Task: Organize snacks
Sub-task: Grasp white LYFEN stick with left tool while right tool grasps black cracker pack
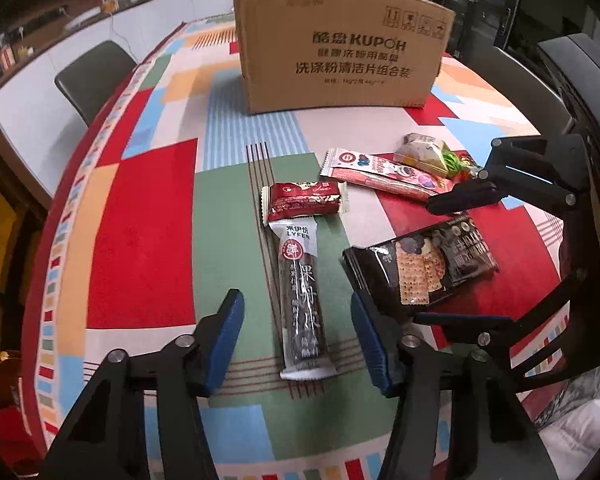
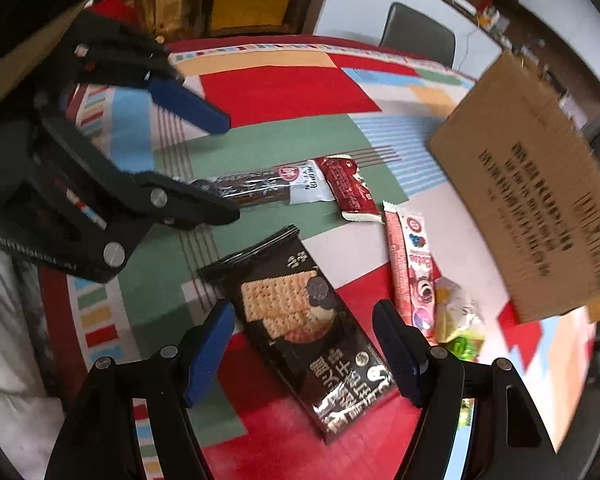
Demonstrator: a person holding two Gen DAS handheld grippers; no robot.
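Cardboard, brown and printed with KUPOH lettering, forms the box that stands at the far side of the bench, which is covered in a cloth of red, green, blue and cream blocks. In front of the box lies a row of snacks. Nearest its front, toward the right, sit a small cream-and-green wrapped sweet and a long pink snack bar, touching each other. Farther from the box, a dark red wrapped cake rests against the top end of a long dark LYFEN fruit strip. To the right of that strip, and farther still from the box, lies a black cracker packet.

The left gripper hangs over the LYFEN strip with its blue-padded fingers apart on either side of it, not pressing on it. The right gripper straddles the cracker packet, fingers spread wide and clear of the wrapper.
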